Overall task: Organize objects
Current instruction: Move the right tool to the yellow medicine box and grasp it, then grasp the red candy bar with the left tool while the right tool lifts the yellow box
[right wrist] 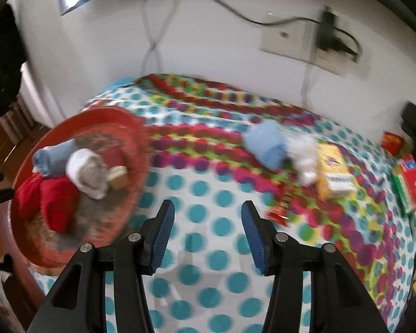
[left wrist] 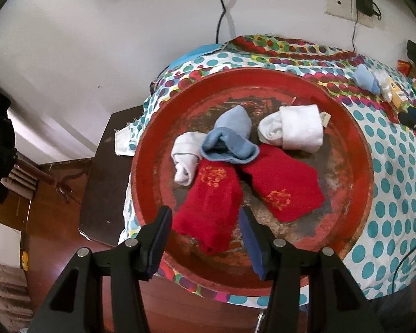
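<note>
A round red tray (left wrist: 357, 138) sits on a polka-dot cloth (left wrist: 396, 183). It holds two red socks (left wrist: 208, 208) (left wrist: 283, 186), a blue sock (left wrist: 231, 138) and two rolled white socks (left wrist: 185, 158) (left wrist: 296, 127). My left gripper (left wrist: 206, 219) hovers open over the tray's near edge, and the nearer red sock lies flat below the gap between its fingers. My right gripper (right wrist: 208, 213) stands open over bare cloth (right wrist: 208, 249), right of the tray (right wrist: 119, 116), with nothing between its fingers. Further right on the cloth lie another blue sock (right wrist: 266, 147) and a white sock (right wrist: 305, 155).
A yellow box (right wrist: 332, 172), a red wrapper (right wrist: 283, 205) and a red-green box (right wrist: 410, 183) lie at the cloth's right side. A white wall with a socket and cables (right wrist: 327, 33) stands behind. Left of the tray the table drops off to a wooden floor (left wrist: 55, 222).
</note>
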`<control>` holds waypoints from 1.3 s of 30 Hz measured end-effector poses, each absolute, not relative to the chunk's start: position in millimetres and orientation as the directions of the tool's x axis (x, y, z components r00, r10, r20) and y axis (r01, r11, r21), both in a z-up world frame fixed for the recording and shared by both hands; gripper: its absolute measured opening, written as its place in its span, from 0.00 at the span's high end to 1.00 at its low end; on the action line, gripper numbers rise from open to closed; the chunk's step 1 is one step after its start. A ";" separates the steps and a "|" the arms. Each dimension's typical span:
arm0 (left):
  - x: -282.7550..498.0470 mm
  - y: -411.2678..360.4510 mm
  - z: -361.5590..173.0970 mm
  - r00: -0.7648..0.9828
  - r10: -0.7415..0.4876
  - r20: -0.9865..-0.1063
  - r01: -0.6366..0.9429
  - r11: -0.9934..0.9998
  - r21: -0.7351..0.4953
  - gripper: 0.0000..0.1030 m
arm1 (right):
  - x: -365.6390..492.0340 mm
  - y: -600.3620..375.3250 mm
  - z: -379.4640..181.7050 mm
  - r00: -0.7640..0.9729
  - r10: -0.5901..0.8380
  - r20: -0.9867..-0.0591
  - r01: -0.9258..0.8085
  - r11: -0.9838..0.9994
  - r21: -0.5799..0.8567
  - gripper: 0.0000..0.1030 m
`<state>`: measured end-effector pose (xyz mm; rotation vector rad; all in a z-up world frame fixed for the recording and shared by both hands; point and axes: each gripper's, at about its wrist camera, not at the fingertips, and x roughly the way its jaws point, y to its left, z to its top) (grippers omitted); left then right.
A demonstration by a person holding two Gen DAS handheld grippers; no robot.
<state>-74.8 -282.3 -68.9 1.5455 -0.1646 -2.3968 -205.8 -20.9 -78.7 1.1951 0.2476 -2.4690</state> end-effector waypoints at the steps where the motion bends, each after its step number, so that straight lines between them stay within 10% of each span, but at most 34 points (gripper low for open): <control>1: -75.7 -279.1 -69.6 -0.387 -0.299 -0.873 0.168 -0.953 0.252 0.50 | -208.4 -10.5 -79.5 -0.571 -0.248 -0.783 0.396 -0.918 0.003 0.53; 21: -131.2 -168.8 -89.0 -0.363 -0.152 -0.919 -0.024 -0.985 0.172 0.50 | -300.3 104.2 -110.3 -0.590 -0.158 -0.791 0.273 -0.962 -0.011 0.38; 39: -265.8 19.8 -138.9 -0.340 -0.004 -0.940 -0.282 -0.954 0.105 0.50 | -283.1 157.3 -139.9 -0.570 -0.212 -0.793 0.288 -0.956 0.049 0.51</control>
